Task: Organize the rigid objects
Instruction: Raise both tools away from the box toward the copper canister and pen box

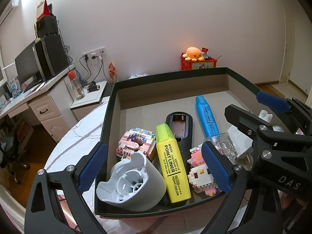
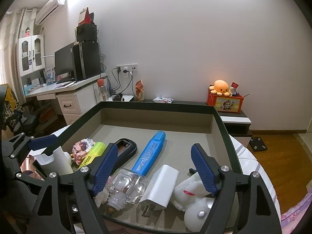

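Observation:
A shallow box with a dark rim (image 1: 169,73) (image 2: 156,104) holds several rigid items. My left gripper (image 1: 154,167) is open at the box's near edge. Its pads straddle a grey-white plastic housing (image 1: 132,185), a yellow highlighter (image 1: 172,165) and a pink-white brick figure (image 1: 200,173) without touching them. Behind these lie a pastel brick model (image 1: 136,142), a black remote with its battery bay uncovered (image 1: 179,124) and a blue highlighter (image 1: 206,115). My right gripper (image 2: 155,170) is open over a clear plastic bottle (image 2: 126,185), a white charger plug (image 2: 159,187) and a white figurine (image 2: 193,195).
The box rests on a bed with a white striped sheet (image 1: 78,136). A desk with a monitor (image 1: 39,64) stands at the left. A red box with an orange octopus plush (image 2: 220,86) sits on a low shelf by the wall. Wooden floor (image 2: 282,152) lies to the right.

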